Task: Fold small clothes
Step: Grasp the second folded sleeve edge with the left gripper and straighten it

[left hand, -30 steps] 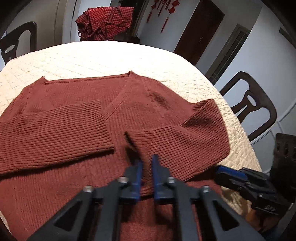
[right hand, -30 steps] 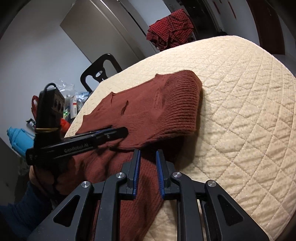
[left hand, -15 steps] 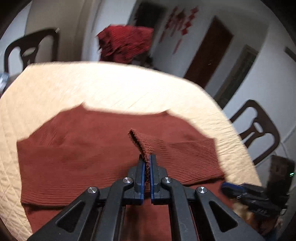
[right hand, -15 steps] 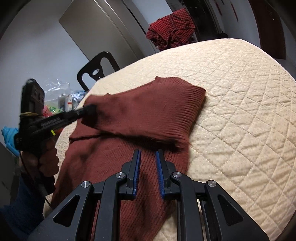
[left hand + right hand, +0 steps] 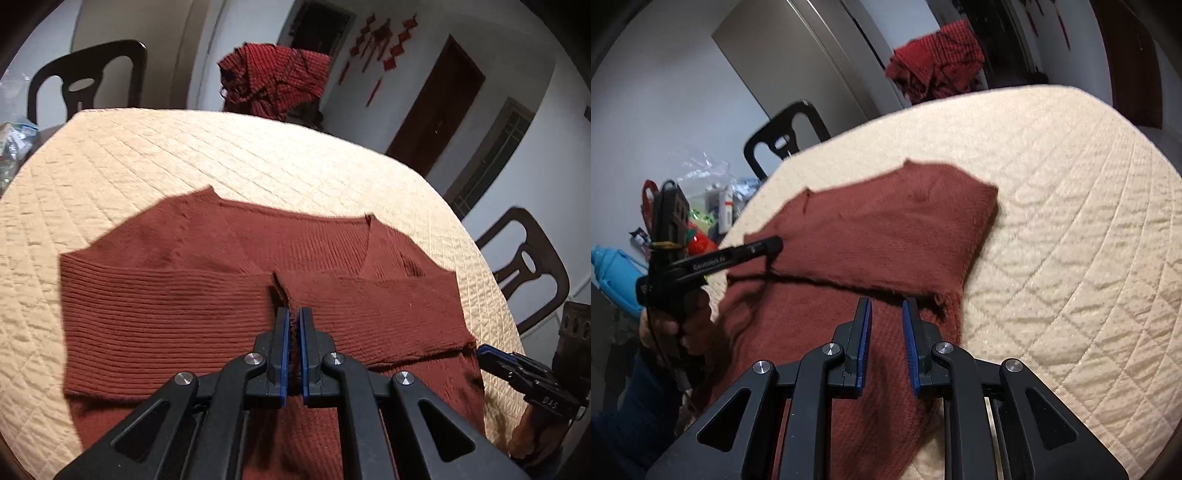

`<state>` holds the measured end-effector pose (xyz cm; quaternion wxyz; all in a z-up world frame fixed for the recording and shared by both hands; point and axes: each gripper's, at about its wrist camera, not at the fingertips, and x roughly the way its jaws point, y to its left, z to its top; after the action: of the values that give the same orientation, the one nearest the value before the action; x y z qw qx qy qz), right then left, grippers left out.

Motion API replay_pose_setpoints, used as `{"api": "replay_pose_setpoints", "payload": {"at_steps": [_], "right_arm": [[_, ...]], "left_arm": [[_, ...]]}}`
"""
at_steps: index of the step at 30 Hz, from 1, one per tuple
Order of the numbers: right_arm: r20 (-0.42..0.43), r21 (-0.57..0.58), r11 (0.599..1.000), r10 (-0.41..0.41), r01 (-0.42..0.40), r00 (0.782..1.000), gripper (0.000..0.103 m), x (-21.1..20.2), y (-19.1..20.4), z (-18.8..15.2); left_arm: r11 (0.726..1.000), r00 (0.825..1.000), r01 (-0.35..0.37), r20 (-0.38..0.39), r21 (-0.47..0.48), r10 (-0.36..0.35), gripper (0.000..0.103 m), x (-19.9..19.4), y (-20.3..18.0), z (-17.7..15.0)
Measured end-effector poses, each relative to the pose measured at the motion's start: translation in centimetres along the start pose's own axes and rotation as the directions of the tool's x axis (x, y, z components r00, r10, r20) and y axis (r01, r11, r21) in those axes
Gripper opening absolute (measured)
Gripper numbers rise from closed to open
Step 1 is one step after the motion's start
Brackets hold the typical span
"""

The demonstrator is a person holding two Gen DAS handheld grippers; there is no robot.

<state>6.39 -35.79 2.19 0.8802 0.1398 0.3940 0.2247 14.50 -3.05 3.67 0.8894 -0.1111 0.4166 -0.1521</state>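
A rust-red knitted sweater lies flat, neck away from me, on a cream quilted table. Both sleeves are folded across its chest. My left gripper is shut on the cuff of the right-hand sleeve, near the middle of the chest. In the right wrist view that same left gripper pinches the fold's edge on the sweater. My right gripper hovers over the lower body of the sweater, its jaws slightly apart with nothing between them. It also shows at the right edge as the right gripper.
A red checked garment is draped behind the table's far edge. Dark chairs stand at the far left and at the right. Bags and bottles clutter the left side, beyond a person's hand.
My left gripper has drawn the sleeve cuff leftward across the chest, and the sleeve now lies flat over the sweater. The right gripper has stayed where it was.
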Motion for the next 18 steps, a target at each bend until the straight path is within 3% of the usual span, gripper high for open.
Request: {"api": "replay_pose_setpoints", "payload": {"at_steps": [3, 7, 8, 11, 18], "right_arm": [[0.001, -0.005, 1.000, -0.028, 0.028, 1.000, 0.017, 0.4, -0.1, 0.4], [-0.045, -0.008, 0.996, -0.093, 0.093, 0.995, 0.017, 2.3, -0.9, 0.6], [-0.064, -0.007, 0.993, -0.119, 0.119, 0.991, 0.007, 2.8, -1.2, 0.5], [-0.071, -0.001, 0.993, -0.117, 0.117, 0.991, 0.005, 2.3, -1.6, 0.3], [-0.013, -0.019, 0.993, -0.121, 0.121, 0.993, 0.005, 1.5, -1.3, 2.5]], "left_arm": [[1.000, 1.000, -0.009, 0.027, 0.008, 0.009, 0.007, -0.6, -0.1, 0.5], [0.999, 1.000, 0.002, 0.007, 0.042, -0.002, 0.007, 0.5, -1.3, 0.7], [0.999, 1.000, 0.005, -0.007, 0.054, -0.005, 0.008, 1.0, -1.6, 0.6], [0.996, 0.997, -0.015, -0.070, 0.084, 0.021, 0.009, 2.9, -1.8, -0.6], [0.993, 0.999, -0.030, -0.020, 0.112, 0.033, 0.009, 1.8, -2.5, 0.6]]}}
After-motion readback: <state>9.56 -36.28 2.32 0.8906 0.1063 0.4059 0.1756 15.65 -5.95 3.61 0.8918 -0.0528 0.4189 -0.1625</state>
